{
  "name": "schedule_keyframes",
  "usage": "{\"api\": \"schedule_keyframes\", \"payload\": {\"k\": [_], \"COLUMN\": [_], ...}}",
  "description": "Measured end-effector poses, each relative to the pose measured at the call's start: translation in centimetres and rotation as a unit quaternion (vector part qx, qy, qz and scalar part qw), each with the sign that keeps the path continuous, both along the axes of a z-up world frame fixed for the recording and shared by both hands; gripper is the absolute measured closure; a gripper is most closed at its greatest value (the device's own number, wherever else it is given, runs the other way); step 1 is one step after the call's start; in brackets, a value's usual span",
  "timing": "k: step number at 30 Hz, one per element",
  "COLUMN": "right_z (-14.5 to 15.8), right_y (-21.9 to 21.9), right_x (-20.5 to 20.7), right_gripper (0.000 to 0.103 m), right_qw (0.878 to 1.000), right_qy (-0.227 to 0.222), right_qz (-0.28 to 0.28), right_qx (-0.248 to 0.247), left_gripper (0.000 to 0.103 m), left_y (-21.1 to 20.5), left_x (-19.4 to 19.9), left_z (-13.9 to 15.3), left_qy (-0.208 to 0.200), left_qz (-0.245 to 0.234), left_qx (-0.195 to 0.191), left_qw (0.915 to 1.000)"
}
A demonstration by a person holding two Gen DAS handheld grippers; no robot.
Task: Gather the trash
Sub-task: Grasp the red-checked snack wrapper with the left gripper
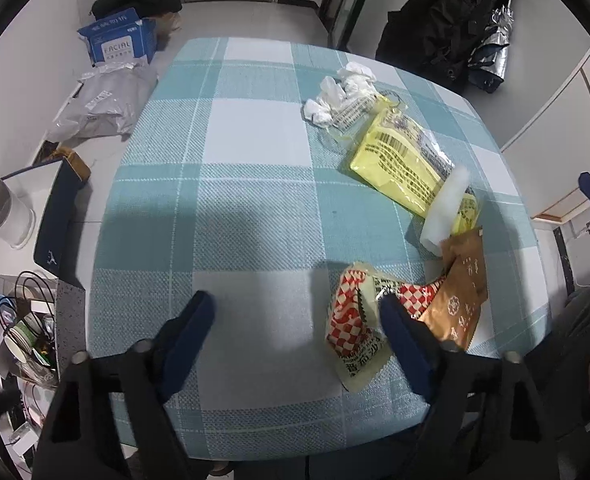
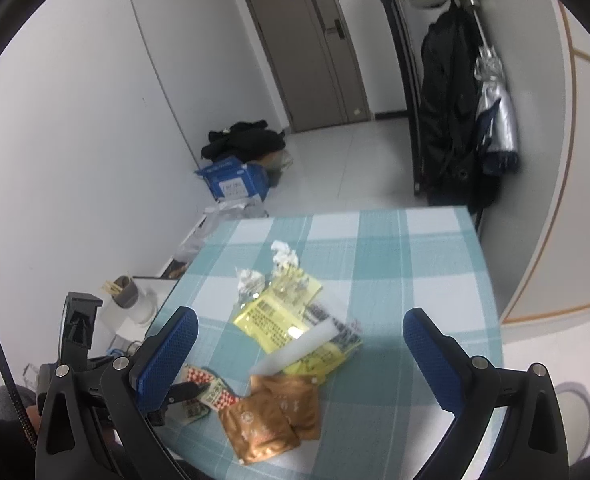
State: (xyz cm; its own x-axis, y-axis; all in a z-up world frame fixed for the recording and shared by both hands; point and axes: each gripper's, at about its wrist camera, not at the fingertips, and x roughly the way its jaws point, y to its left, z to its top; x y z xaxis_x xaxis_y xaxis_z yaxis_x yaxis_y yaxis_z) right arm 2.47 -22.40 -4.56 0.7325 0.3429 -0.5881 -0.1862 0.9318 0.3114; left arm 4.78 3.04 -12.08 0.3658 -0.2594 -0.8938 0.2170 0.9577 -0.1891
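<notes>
While your left claw (image 1: 295, 312) gapes over the checked tablecloth (image 1: 255, 140), a red-checked wrapper (image 1: 351, 320) touches its right finger; your right claw (image 2: 301, 330) hangs open above brown packets (image 2: 271, 416).

Checked teal-white table (image 1: 255, 208) — tissues (image 1: 343, 92), yellow wrapper (image 1: 399, 160), red-checked packet (image 1: 351, 320), brown sachets (image 1: 459, 292).

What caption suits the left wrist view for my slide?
Left claw open over a checked tablecloth, one finger on a red-checked sachet.
</notes>
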Motion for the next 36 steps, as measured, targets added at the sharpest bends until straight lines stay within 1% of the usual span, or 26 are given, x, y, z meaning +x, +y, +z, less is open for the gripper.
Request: {"api": "schedule_keyframes", "payload": {"k": [4,5,7,8,9,10,12,13,15,22,27,32,36], "right_z": [-0.1,-0.1,-0.2,-0.2,-0.2,-0.3,-0.3,-0.4,-0.5,-0.9,-1.1,-1.2,-1.4], "right_y": [0.5,0.6,1.0,1.1,1.2,1.4,1.5,1.5,1.5,2.0,2.0,2.1,1.9], "right_x": [-0.2,-0.3,-0.4,-0.4,-0.4,-0.4,-0.4,-0.5,-0.4,-0.4,-0.4,-0.3,-0.2], "right_gripper": [0.000,0.000,0.000,0.000,0.000,0.000,0.000,0.000,0.000,0.000,0.000,0.000,0.000], "right_qw": [1.000,1.000,1.000,0.999,0.999,0.999,0.998,0.998,0.997,0.995,0.995,0.994,0.994], "right_qy": [-0.001,-0.002,-0.002,-0.001,0.000,0.001,0.003,0.004,0.006,0.014,0.018,0.024,0.030], "right_qz": [0.006,0.007,0.008,0.007,0.005,0.003,-0.001,-0.002,-0.004,-0.007,-0.006,-0.006,-0.010], "right_qx": [-0.011,-0.016,-0.029,-0.037,-0.043,-0.051,-0.062,-0.065,-0.071,-0.102,-0.100,-0.103,-0.102], "left_gripper": [0.035,0.039,0.048,0.056,0.062,0.065,0.075,0.079,0.091,0.092,0.092,0.092,0.093], "left_y": [-0.1,-0.1,-0.5,-0.7,-0.8,-0.9,-1.2,-1.3,-1.3,-0.9,-0.8,-0.5,-0.4], "left_x": [0.1,0.1,0.3,0.3,0.3,0.4,0.3,0.3,0.4,0.6,0.6,0.8,1.0], "left_z": [0.1,0.2,0.2,0.1,0.1,0.1,0.1,0.1,0.1,0.0,0.1,0.0,0.0], "left_qy": [0.004,0.004,0.005,0.006,0.007,0.007,0.006,0.007,0.009,0.020,0.019,0.022,0.020], "left_qz": [-0.004,-0.006,-0.013,-0.017,-0.019,-0.022,-0.027,-0.029,-0.025,-0.014,-0.010,-0.004,0.004], "left_qx": [-0.012,-0.013,-0.013,-0.011,-0.010,-0.009,-0.004,-0.003,0.006,0.002,0.010,-0.001,0.002], "left_qw": [0.9999,0.9999,0.9998,0.9998,0.9997,0.9997,0.9996,0.9995,0.9996,0.9997,0.9997,0.9997,0.9998]}}
